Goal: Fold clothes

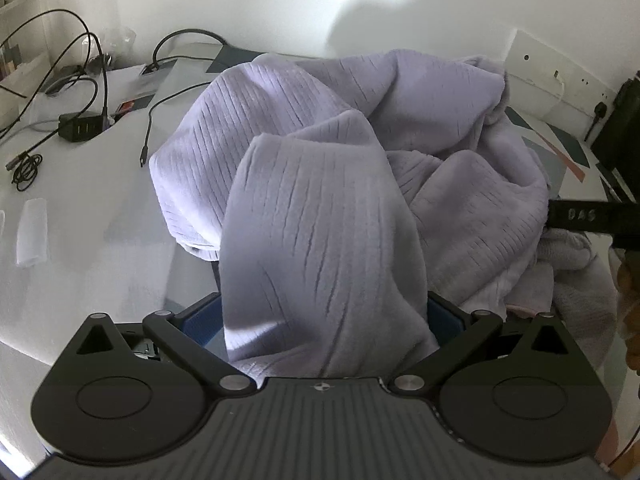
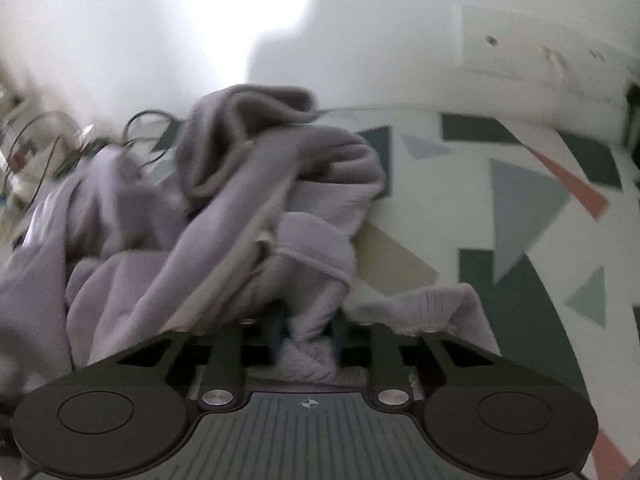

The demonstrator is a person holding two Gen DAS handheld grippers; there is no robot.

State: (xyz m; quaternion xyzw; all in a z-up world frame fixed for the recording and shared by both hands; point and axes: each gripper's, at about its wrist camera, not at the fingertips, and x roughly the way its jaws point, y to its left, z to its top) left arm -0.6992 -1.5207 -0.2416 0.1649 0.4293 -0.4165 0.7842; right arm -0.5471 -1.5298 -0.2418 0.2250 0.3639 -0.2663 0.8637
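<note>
A lilac ribbed garment (image 1: 320, 184) lies crumpled in a heap on the table. One broad fold of it hangs down between the wide-spread jaws of my left gripper (image 1: 324, 320). The blue pads (image 1: 198, 326) stand apart from the cloth, with a gap showing on the left side. In the right wrist view the same garment (image 2: 224, 216) is bunched up, and my right gripper (image 2: 307, 340) is shut on a narrow twisted fold of it. A black finger (image 1: 576, 216) of the right gripper pokes in at the right edge of the left wrist view.
The table (image 2: 500, 208) has a white cover with grey, green and pink triangles. Black cables and a charger block (image 1: 80, 128) lie at the far left, with a small white cloth (image 1: 32, 232) nearer. A white wall stands behind. A hand (image 1: 628, 300) shows at the right edge.
</note>
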